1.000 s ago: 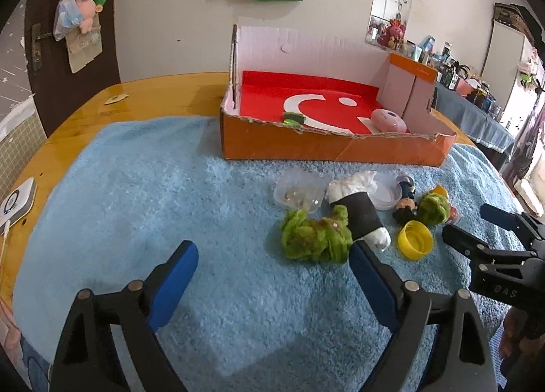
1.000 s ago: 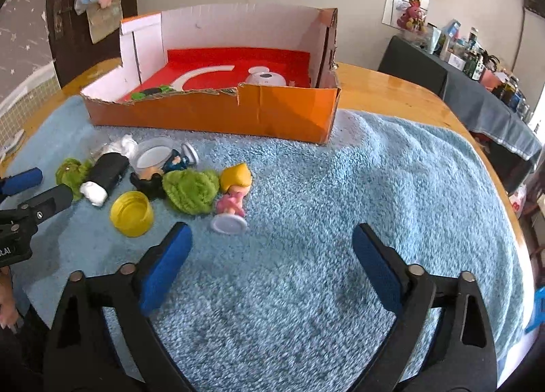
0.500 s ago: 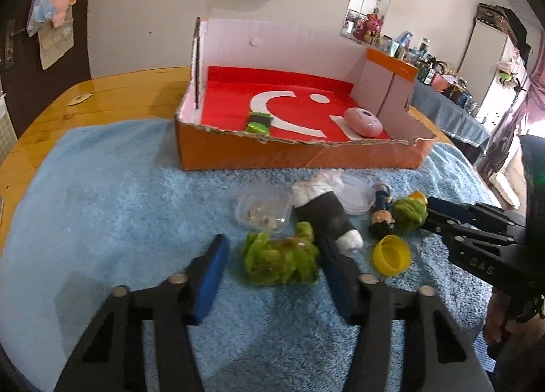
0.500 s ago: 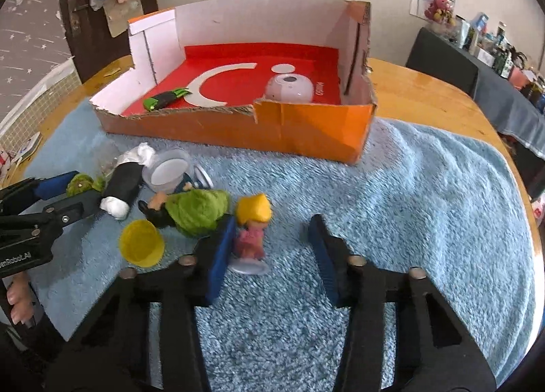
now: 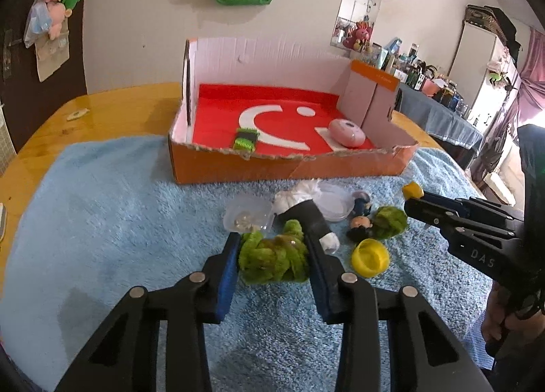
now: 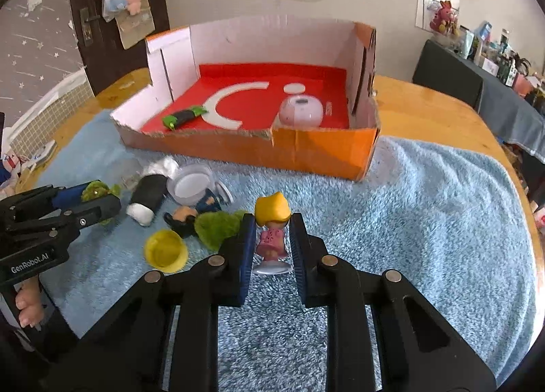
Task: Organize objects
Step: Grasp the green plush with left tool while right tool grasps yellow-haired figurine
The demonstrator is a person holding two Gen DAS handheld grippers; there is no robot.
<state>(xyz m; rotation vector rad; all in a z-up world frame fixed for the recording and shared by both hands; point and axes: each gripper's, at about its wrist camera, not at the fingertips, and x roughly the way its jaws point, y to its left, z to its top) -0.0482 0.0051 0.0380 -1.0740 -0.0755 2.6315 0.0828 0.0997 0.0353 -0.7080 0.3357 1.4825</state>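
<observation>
My left gripper (image 5: 272,249) is shut on a fuzzy green toy (image 5: 272,257) lying on the blue towel (image 5: 112,215). My right gripper (image 6: 272,232) is shut on a small figurine with yellow hair and a pink dress (image 6: 272,228), standing on its white base. Other loose items lie between them: a black and white roll (image 5: 308,218), a yellow cap (image 5: 370,257), a dark-haired figurine (image 5: 357,221), a second green fuzzy toy (image 5: 388,221) and clear lids (image 5: 247,215). The orange cardboard box (image 5: 289,170) stands behind them.
The box has a red floor and holds a green and black brush (image 5: 246,140) and a pink oval device (image 5: 347,133). The towel covers a wooden table (image 5: 102,109). A wall is behind the table, and a cluttered counter (image 5: 439,109) is at the right.
Both grippers moved forward and down and closed: the left onto the green fuzzy toy, the right onto the yellow-haired figurine. They were wide open one second ago.
</observation>
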